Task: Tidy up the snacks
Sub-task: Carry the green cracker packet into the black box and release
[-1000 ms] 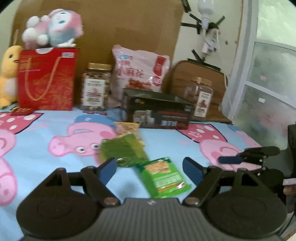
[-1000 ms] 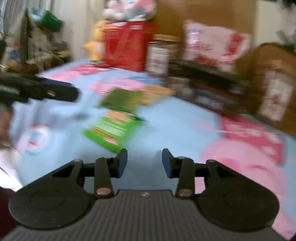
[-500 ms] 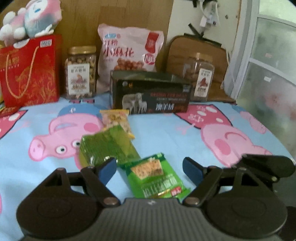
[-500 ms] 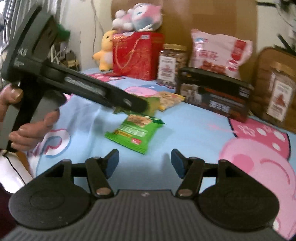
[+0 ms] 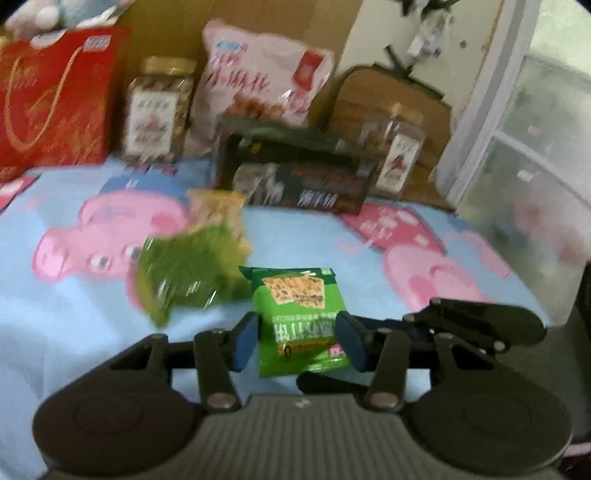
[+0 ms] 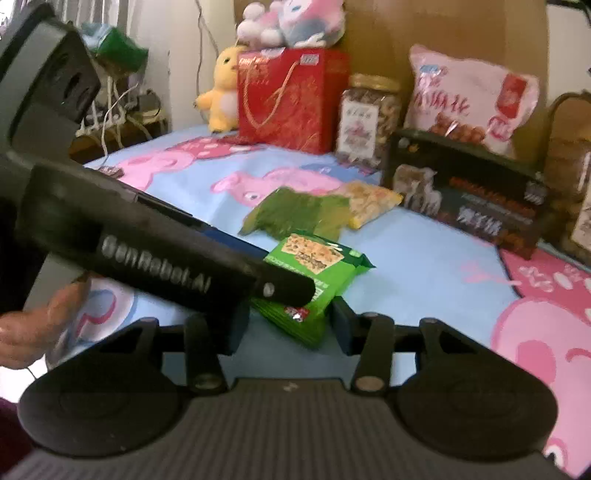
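Home bedroom; cartoon-pig bedsheet (image 6: 424,266); plush toys (image 6: 291,22)

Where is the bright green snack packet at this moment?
In the left wrist view the bright green snack packet lies on the blue cloth, between the left gripper's fingers, just right of the dark green packet.

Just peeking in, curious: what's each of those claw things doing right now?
Left gripper: jaws just closed in, shut on the green snack packet.
Right gripper: open, jaws just narrowing; that packet's near end lies between them, ungripped.
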`<state>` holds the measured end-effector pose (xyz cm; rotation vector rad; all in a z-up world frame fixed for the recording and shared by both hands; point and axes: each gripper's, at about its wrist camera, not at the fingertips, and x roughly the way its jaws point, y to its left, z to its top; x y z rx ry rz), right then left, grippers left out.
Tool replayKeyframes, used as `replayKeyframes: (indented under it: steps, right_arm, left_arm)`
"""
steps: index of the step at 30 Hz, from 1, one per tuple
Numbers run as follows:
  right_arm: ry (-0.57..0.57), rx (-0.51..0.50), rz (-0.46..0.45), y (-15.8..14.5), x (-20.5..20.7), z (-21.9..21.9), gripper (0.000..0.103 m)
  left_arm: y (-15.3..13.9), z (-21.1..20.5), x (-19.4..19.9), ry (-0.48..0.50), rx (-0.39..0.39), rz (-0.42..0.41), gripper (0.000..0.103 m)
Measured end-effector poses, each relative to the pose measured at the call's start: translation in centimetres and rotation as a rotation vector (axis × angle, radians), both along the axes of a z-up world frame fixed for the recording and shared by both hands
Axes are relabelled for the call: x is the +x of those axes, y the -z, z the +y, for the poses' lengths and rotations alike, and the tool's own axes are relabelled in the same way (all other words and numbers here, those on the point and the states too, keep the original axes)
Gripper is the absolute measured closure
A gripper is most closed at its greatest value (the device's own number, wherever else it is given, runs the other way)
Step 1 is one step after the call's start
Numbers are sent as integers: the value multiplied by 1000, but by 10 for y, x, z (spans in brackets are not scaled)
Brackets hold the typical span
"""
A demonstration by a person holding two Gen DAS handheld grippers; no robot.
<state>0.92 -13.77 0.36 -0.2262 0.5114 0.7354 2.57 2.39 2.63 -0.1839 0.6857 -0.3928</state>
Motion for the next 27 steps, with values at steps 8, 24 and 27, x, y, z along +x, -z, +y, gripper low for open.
replayKeyframes:
  steps: [8,24,27]
  right_arm:
    - [140,66,-190,-35,32,-27,54]
    - [404,115,-225,-35,183,-65,38]
    - [417,166,-219,-31,180,-79,29]
  left_arm:
    - [-51,-46,59,74,60,-181,58]
    - [-36,-106,212,45,121,-167,53]
    - [-34,-101,202,30,90,-180,44]
